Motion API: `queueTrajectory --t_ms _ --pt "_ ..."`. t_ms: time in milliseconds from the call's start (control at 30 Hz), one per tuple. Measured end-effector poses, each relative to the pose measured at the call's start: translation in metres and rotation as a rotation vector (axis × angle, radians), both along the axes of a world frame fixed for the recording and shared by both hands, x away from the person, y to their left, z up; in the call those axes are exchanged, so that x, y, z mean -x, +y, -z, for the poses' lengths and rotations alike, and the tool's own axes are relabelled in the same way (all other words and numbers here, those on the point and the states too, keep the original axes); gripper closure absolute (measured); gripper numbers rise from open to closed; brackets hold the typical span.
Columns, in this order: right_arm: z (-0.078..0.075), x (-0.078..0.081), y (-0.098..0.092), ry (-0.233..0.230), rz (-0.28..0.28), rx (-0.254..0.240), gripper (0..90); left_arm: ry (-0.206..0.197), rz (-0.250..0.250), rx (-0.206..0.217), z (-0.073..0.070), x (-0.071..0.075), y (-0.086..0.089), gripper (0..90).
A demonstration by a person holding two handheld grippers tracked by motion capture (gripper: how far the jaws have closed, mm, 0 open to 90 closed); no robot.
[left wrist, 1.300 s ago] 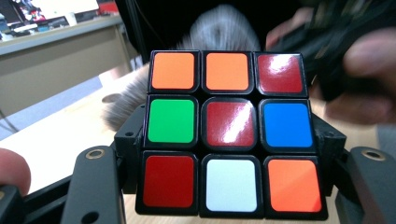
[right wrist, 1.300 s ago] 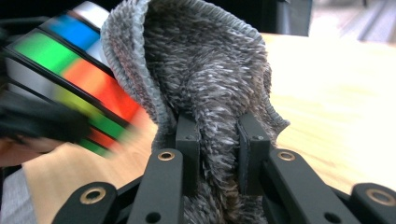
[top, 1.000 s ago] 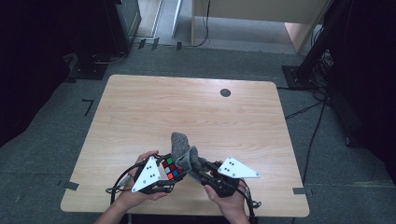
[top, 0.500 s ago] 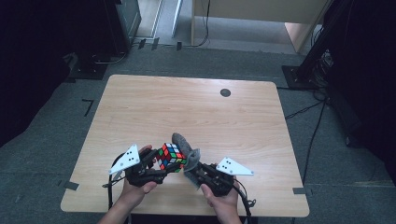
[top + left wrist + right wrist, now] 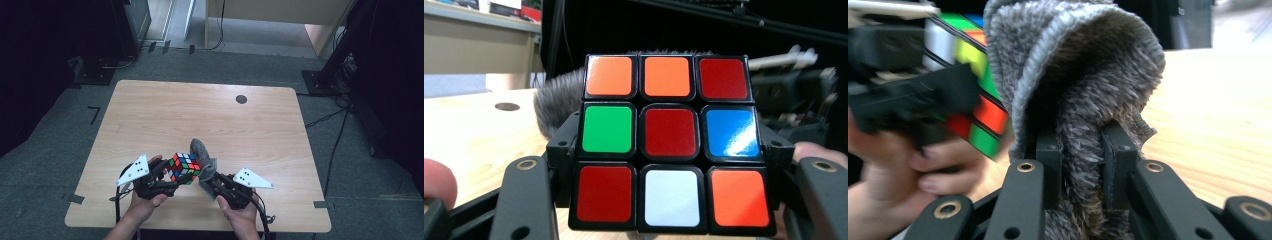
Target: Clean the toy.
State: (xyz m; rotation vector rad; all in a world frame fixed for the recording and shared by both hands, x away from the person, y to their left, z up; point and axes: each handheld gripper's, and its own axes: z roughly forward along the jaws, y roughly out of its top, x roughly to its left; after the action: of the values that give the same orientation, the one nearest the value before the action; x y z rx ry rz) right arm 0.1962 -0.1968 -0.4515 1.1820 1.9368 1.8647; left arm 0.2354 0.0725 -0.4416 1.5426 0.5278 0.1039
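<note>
From above your near edge you look down over the whole table (image 5: 150, 115), while both gripper views sit close and level — sharing the cube (image 5: 667, 145) and grey cloth (image 5: 1083, 90) between them.

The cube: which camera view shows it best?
The left gripper view: the cube sits close, one whole face sharp, between the left gripper's jaws. The high view shows it small, beside the grey cloth. The right gripper view shows a blurred corner behind the cloth.
</note>
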Motion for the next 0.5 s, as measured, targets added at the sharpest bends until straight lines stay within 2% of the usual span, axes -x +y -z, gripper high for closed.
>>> queueTrajectory --t_ms 67,233,300,400,433,467,500 --pt "-0.001 0.002 0.005 -0.007 -0.038 0.021 75.3 0.006 0.008 0.004 0.001 0.0 -0.002 34.1" --pt "0.009 0.003 0.02 0.025 -0.107 0.108 75.3 0.033 -0.01 -0.004 0.002 -0.004 0.001 34.1" --pt "0.007 0.003 0.02 0.01 -0.1 0.14 75.3 0.035 -0.012 -0.007 0.002 -0.005 0.001 34.1" --pt "-0.001 0.002 0.009 -0.014 -0.05 0.118 75.3 0.016 -0.014 -0.066 0.0 -0.005 -0.001 34.2" --pt "-0.003 0.001 0.004 -0.017 -0.033 0.094 75.4 0.016 -0.014 -0.066 0.0 -0.005 -0.001 34.2" --pt "-0.003 0.001 0.004 -0.017 -0.033 0.094 75.4 0.014 -0.008 -0.077 0.0 -0.005 -0.002 34.2" --pt "-0.007 -0.001 -0.005 -0.029 -0.012 0.051 75.4 0.019 0.004 -0.083 0.0 -0.005 -0.003 34.2"
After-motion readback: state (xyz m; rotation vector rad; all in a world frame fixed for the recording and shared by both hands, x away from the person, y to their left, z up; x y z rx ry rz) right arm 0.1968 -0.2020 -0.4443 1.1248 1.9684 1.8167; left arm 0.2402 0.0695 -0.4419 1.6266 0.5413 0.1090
